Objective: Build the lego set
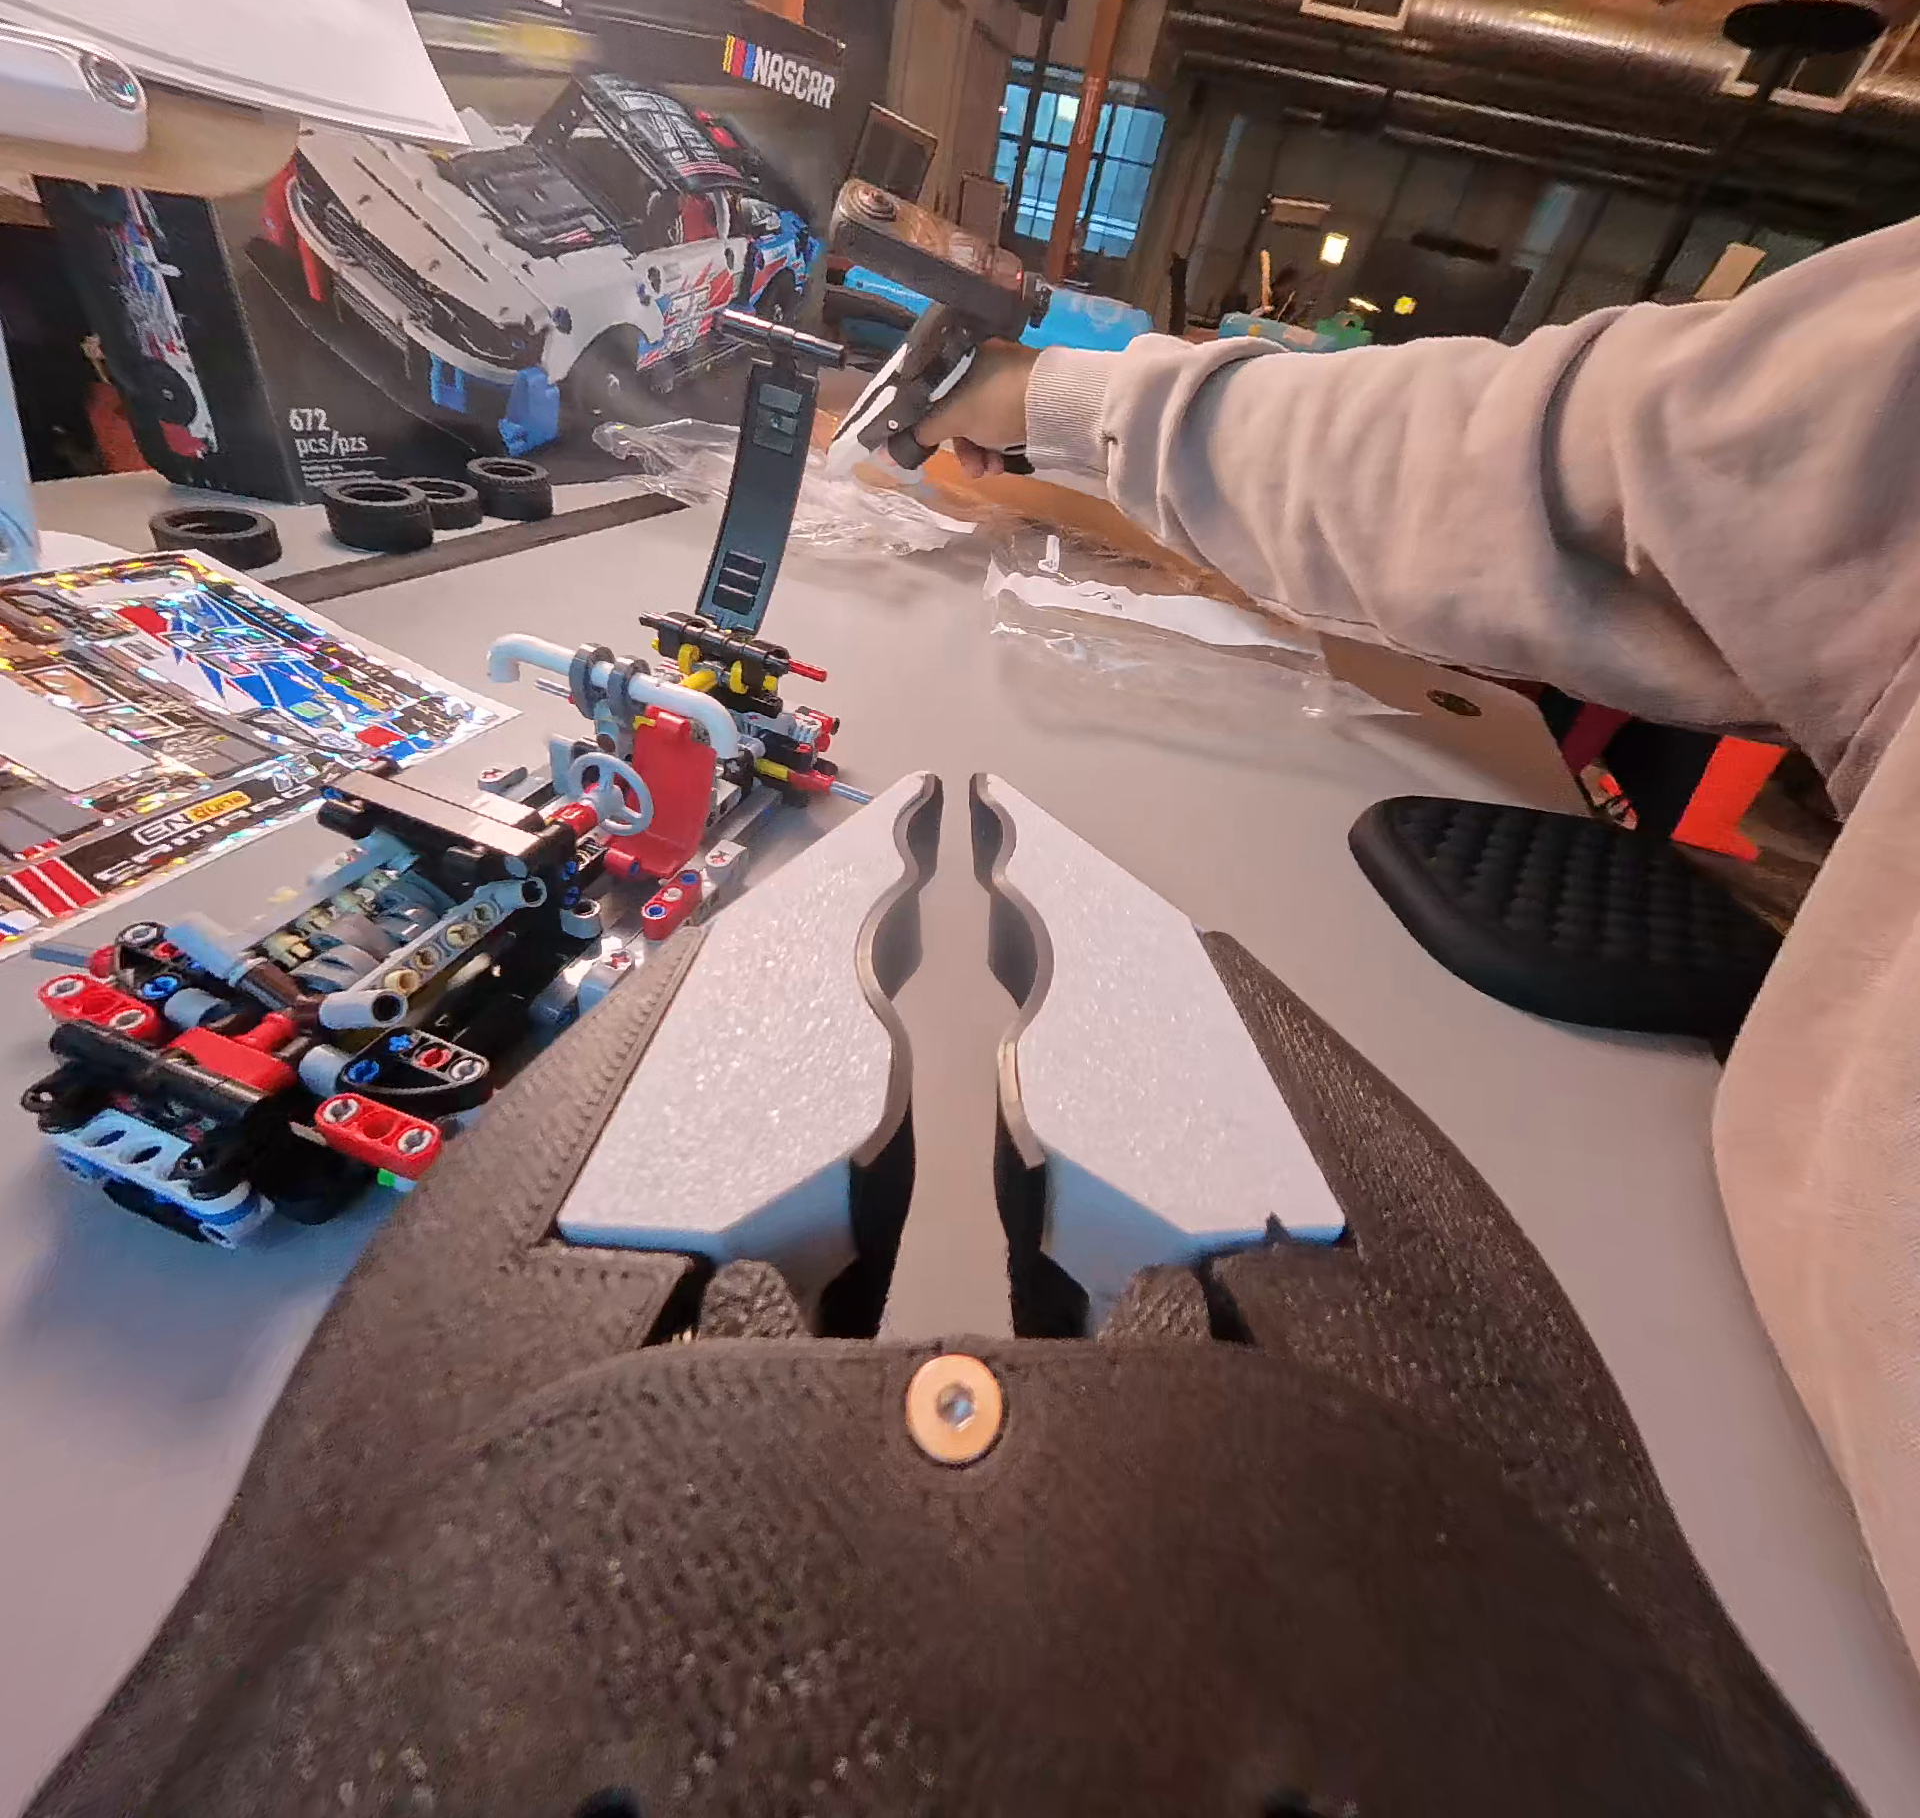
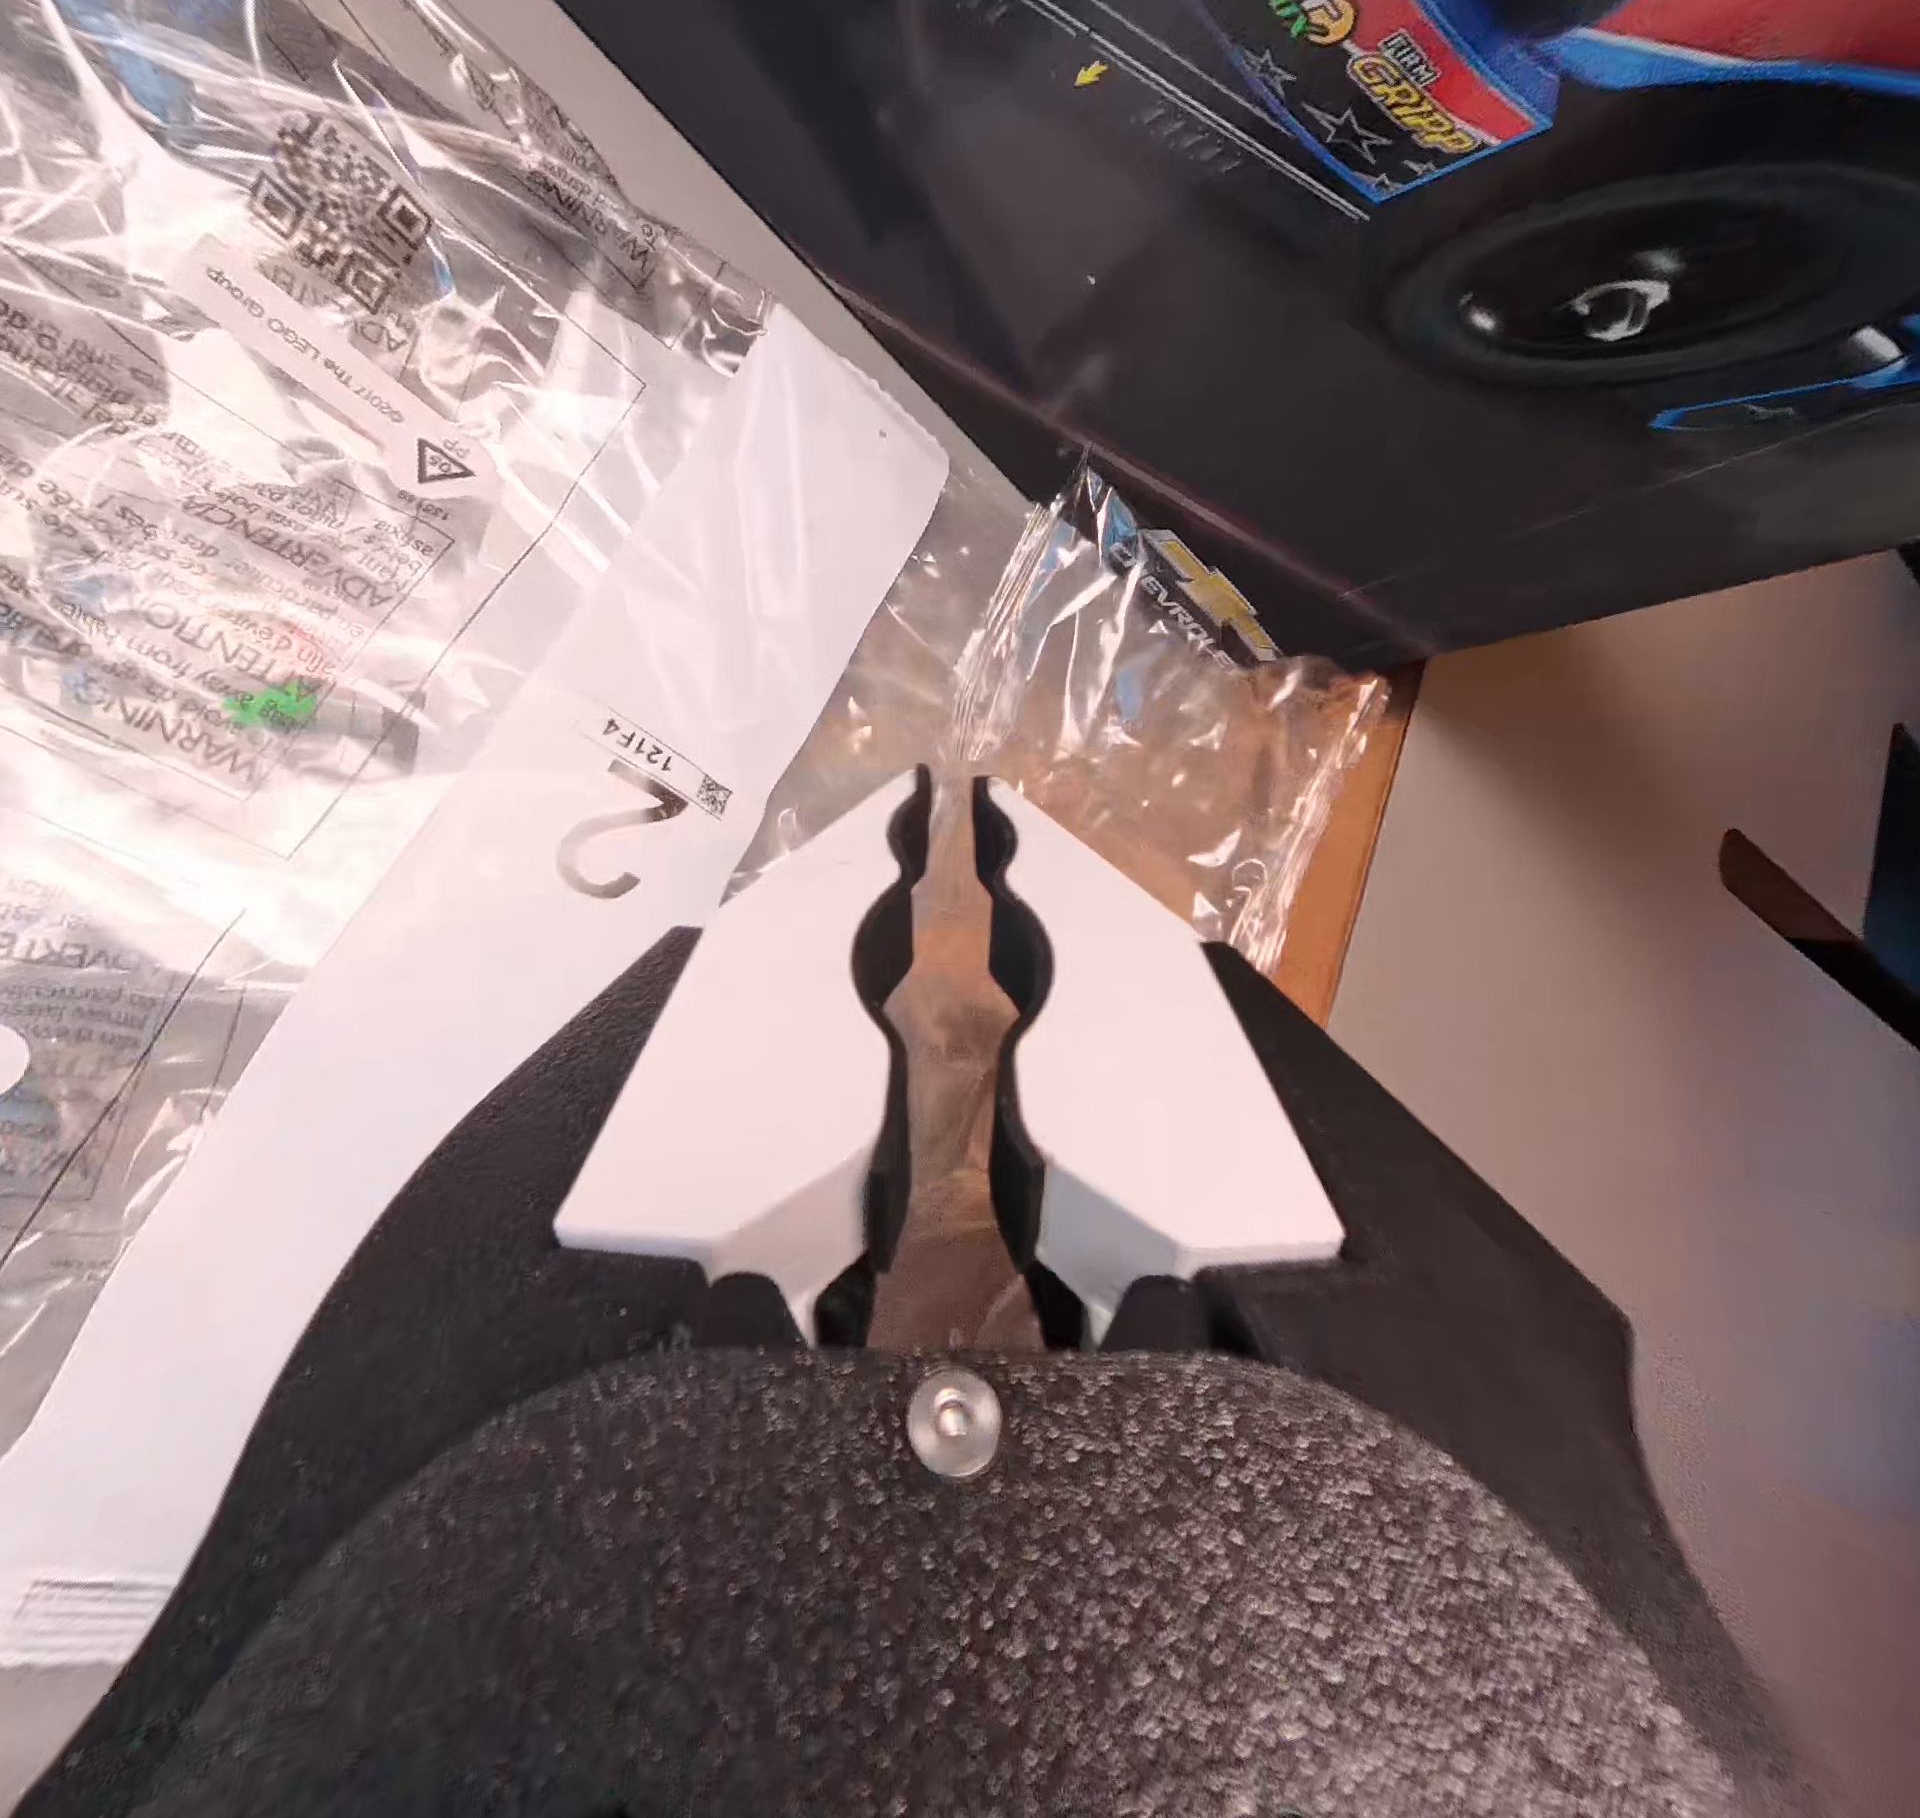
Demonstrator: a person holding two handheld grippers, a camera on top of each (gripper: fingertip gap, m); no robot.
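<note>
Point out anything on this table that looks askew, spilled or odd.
Nothing is damaged. Crumpled clear bags lie strewn beside the box, one hanging over the table edge where the right gripper pinches it. Four tyres sit loose, not yet on the half-built car.

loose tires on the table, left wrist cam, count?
4. All are in front of the set box: one tire apart at left, then three clustered. More may be hidden.
</note>
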